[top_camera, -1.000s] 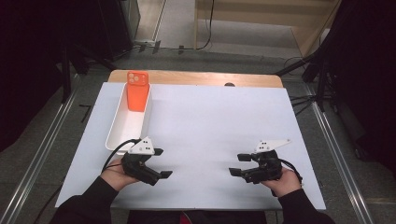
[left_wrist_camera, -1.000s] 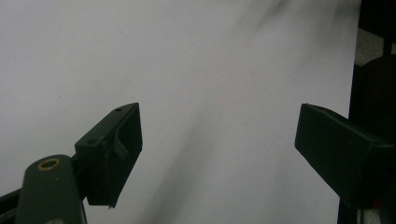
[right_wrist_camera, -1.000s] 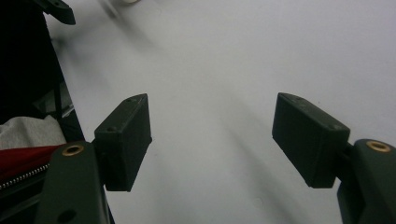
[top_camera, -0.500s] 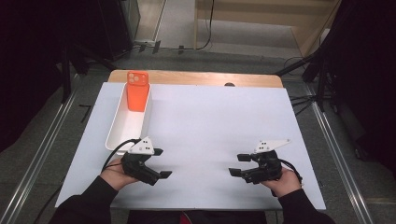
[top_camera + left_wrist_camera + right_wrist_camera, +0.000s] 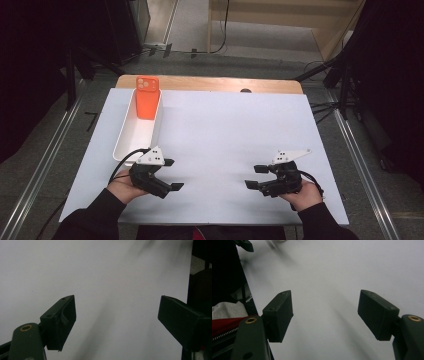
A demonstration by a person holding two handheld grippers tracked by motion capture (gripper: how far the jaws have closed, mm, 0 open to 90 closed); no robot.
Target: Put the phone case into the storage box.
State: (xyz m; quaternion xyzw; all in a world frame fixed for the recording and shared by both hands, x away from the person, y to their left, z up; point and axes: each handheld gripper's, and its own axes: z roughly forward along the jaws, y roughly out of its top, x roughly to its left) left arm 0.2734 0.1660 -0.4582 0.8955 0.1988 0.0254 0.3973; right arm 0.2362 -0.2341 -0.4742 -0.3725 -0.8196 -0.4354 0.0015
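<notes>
On the white worktop [image 5: 225,130], the orange phone [image 5: 147,97] sits untouched in the tray [image 5: 131,145] along the left edge, while left gripper [image 5: 170,175] and right gripper [image 5: 256,176] wait near the front edge, jaws released and empty.

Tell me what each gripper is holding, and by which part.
Nothing is held. The left gripper and the right gripper both stand open over the bare white table, with nothing between their jaws.

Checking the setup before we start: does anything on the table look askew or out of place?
The orange phone isn't lying flat: it leans against the far end of the white tray, its top above the rim. Nothing else stands out.
</notes>
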